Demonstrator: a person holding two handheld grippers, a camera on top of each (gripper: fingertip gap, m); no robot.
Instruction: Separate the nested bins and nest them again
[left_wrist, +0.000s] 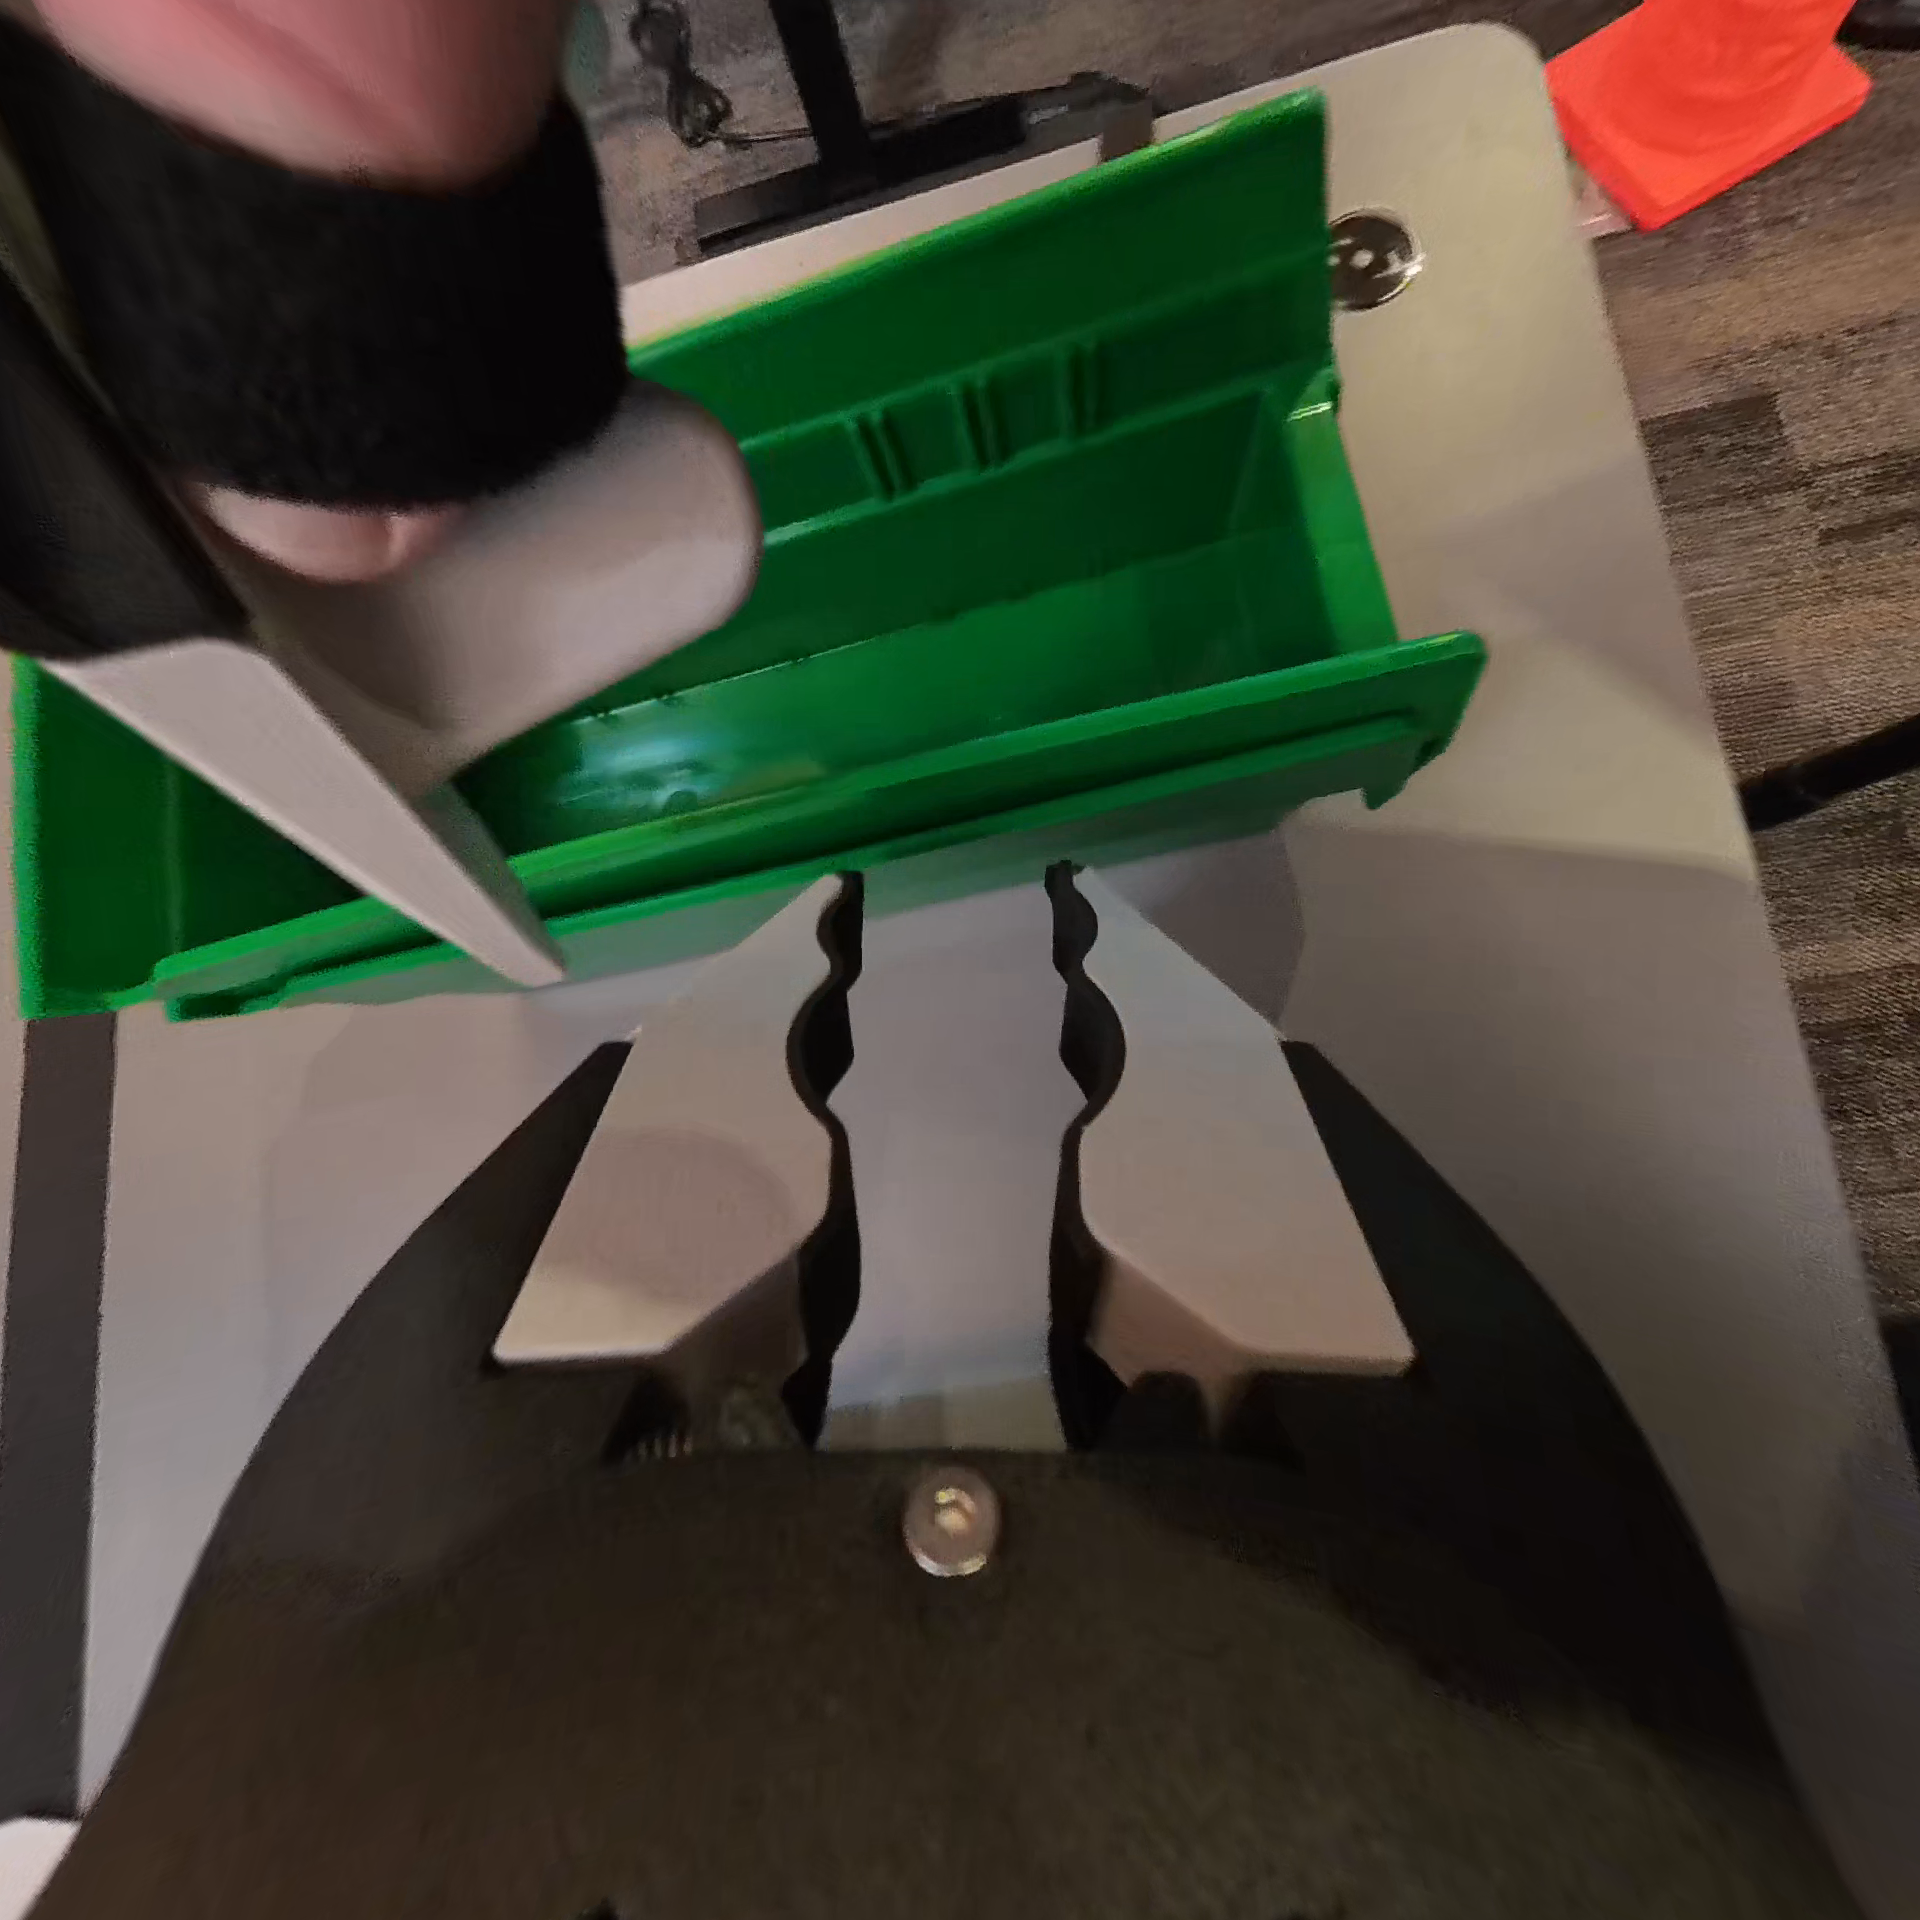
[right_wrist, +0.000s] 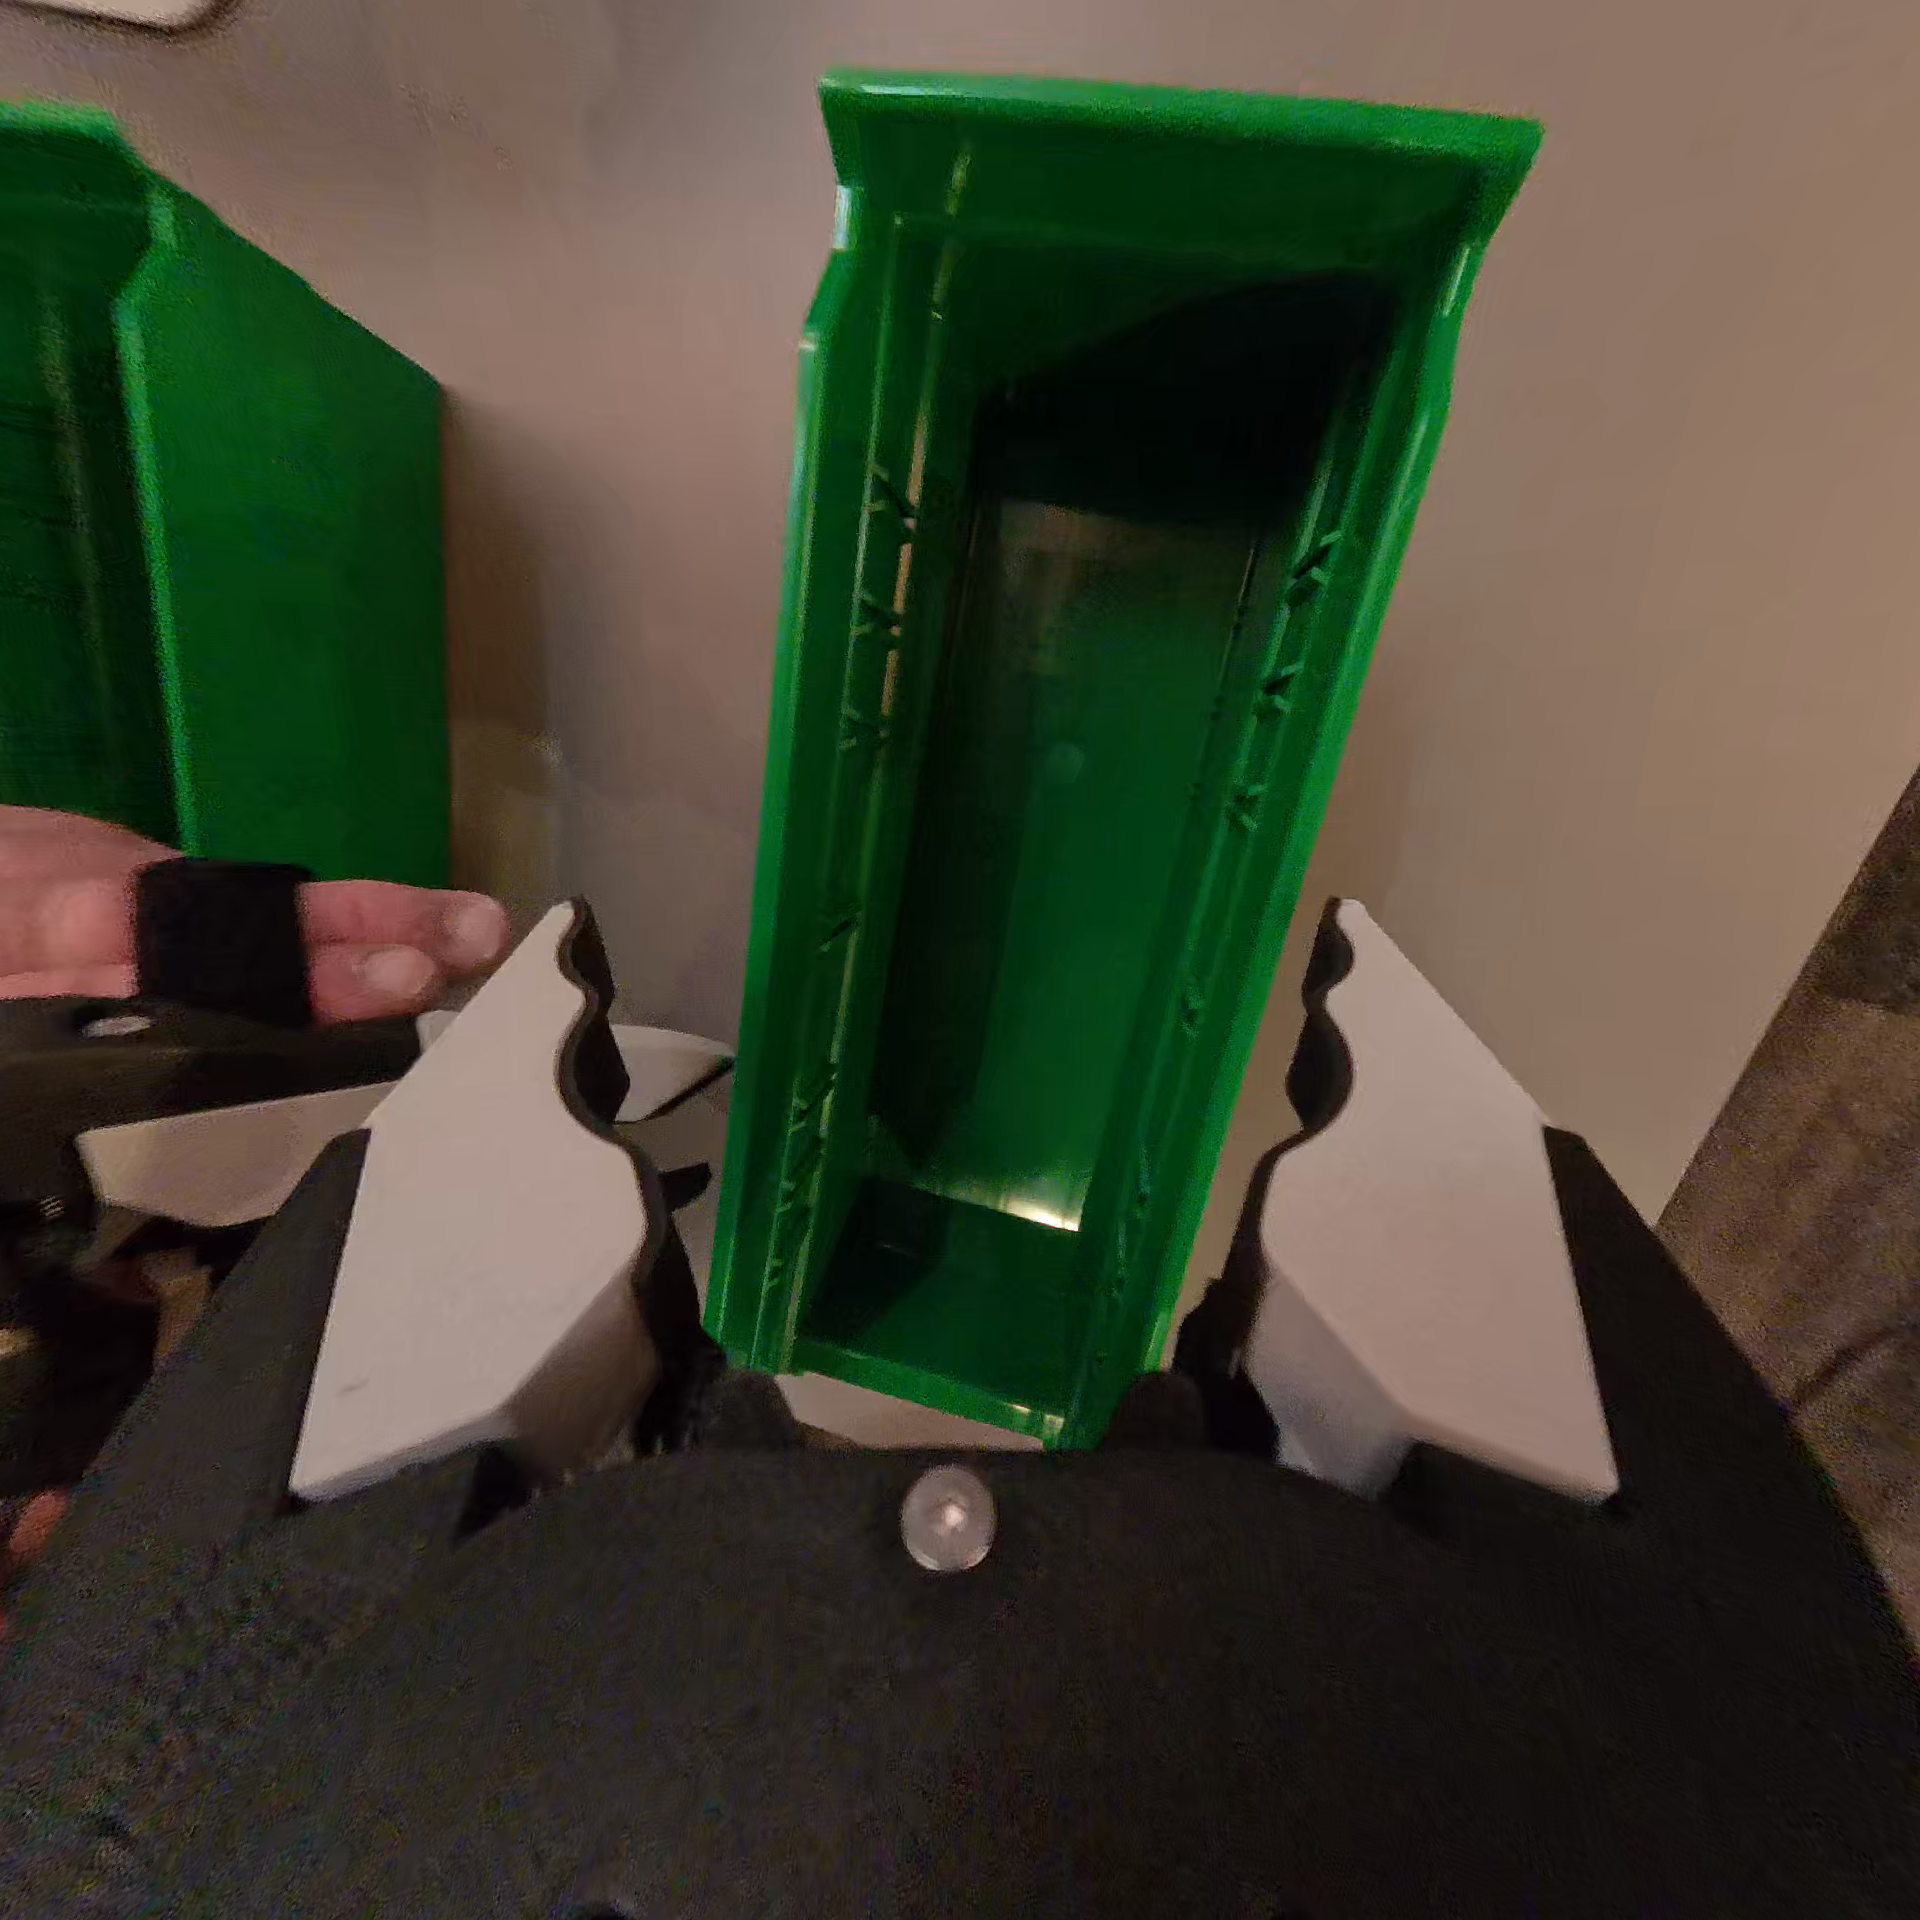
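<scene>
Right gripper (right_wrist: 956, 1039) spread wide around a green bin (right_wrist: 1091, 727), not pinching. Left gripper (left_wrist: 956, 904) parted, empty, tips near the bin's rim; second bin (right_wrist: 260, 520) stands apart on the table (right_wrist: 623, 312).

In the left wrist view, the right tool (left_wrist: 499, 831) and the hand (left_wrist: 312, 94) at upper left hide the left end of the green bin (left_wrist: 1039, 582), and motion blur softens them. In the right wrist view, the second green bin (right_wrist: 260, 540) runs off the left edge, while an orange object (left_wrist: 1704, 94) is cropped at the left wrist view's upper right.
</scene>
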